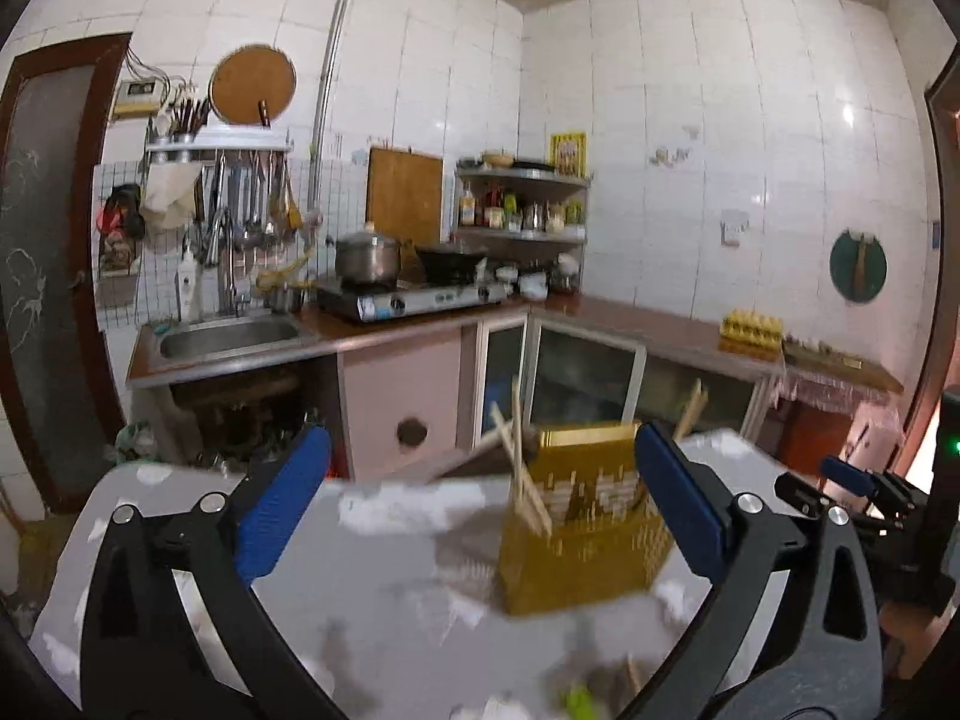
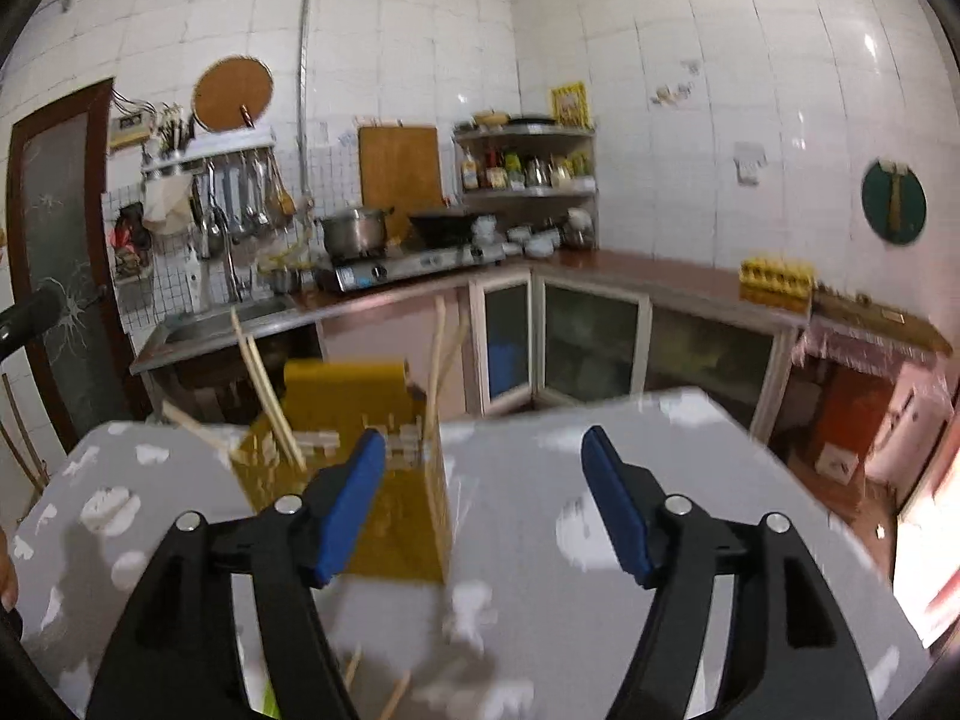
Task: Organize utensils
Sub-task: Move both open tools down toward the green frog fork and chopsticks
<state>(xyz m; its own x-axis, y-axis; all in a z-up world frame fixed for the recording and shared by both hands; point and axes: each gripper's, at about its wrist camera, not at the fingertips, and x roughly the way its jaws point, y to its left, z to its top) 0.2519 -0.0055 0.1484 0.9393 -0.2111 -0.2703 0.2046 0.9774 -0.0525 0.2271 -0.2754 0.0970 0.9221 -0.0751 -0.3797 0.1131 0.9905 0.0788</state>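
Yellow slotted utensil basket (image 1: 585,531) stands upright on tabletop (image 1: 384,570), lower centre-right of left wrist view, lower centre-left in right wrist view. Wooden chopsticks (image 1: 521,468) stick up out of it, tilted diff ways. A few more chopsticks (image 2: 396,693) lie loose at bottom edge, blurred.

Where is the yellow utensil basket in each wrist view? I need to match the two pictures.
Left wrist view: yellow utensil basket sits right of centre, between the open left gripper's fingers.
Right wrist view: the basket sits left of centre, behind the right gripper's left finger.
Shared landmark: the stove on the counter.
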